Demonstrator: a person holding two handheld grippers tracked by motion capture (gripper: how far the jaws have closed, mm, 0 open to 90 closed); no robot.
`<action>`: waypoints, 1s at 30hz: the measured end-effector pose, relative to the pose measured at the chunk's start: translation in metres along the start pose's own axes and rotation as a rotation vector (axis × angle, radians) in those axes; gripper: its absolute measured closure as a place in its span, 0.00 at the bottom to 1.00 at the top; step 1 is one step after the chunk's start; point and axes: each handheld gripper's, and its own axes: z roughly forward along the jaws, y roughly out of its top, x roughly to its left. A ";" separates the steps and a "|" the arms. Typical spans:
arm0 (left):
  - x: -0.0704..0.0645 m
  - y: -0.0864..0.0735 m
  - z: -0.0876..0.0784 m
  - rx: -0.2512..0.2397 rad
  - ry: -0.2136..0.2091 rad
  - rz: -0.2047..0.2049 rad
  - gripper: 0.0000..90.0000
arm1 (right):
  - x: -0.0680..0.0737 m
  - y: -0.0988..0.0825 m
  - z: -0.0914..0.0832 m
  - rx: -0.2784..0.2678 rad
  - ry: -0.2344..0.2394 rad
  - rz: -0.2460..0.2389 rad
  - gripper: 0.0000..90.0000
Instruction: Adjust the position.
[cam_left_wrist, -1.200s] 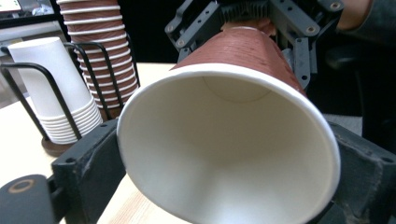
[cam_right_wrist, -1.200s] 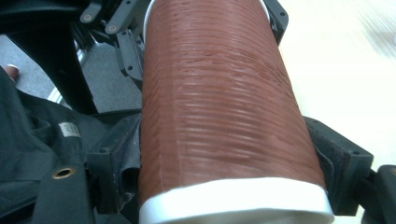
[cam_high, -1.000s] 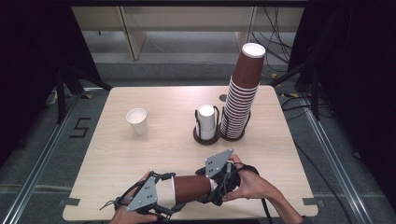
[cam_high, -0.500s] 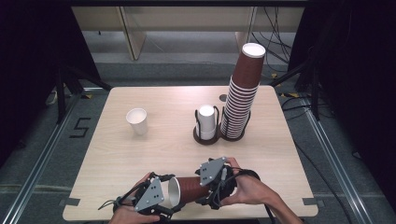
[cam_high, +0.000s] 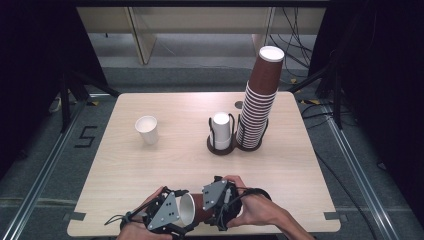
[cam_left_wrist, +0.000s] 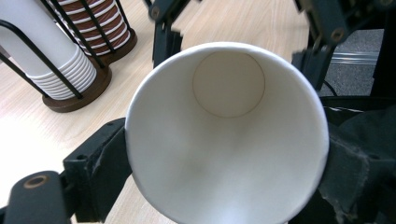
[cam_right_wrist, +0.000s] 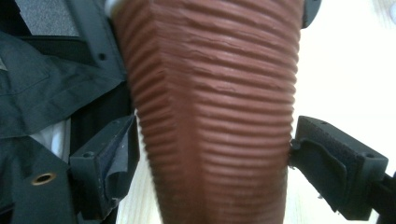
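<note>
The left gripper's (cam_high: 172, 220) fingers (cam_left_wrist: 100, 158) pinch the rim end of a brown ribbed paper cup with a white inside (cam_high: 192, 210), one pad on each side of the wide mouth. They have just been closing on it, and the cup sits between them, mouth toward that gripper's camera, so the round white bottom shows deep inside. The right gripper's (cam_high: 222, 205) fingers (cam_right_wrist: 109, 156) flank the narrower ribbed body. The right-hand pad looks to be touching the wall while the left-hand one sits just beside it; motion blur makes it hard to say whether they truly press, so they read as spread around the cup rather than clamped.

The cup lies on its side, held between the two grippers close to the near edge of the pale wooden worktop (cam_high: 300, 170), near its middle. Holding one end in each gripper probably lets the person pull a single cup free or pass it from hand to hand.

Farther out, near the worktop's centre, a short stack of white paper cups (cam_high: 221, 130) stands in a black wire holder on a round brown base (cam_high: 220, 147). Touching it on the right, toward the far right corner, rises a tall leaning stack of brown ribbed cups (cam_high: 260, 100). A single white paper cup (cam_high: 147, 129) stands upright, well apart toward the left edge.
</note>
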 end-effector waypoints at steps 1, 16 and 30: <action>0.000 0.001 0.000 -0.002 -0.003 0.004 0.14 | -0.001 0.001 0.003 -0.002 -0.002 -0.015 0.18; 0.007 -0.003 -0.003 -0.125 0.004 -0.141 0.07 | -0.012 -0.013 0.003 -0.125 0.055 0.021 0.21; 0.019 -0.013 -0.006 -0.246 0.014 -0.333 0.16 | -0.031 -0.039 -0.023 -0.278 0.024 0.193 0.21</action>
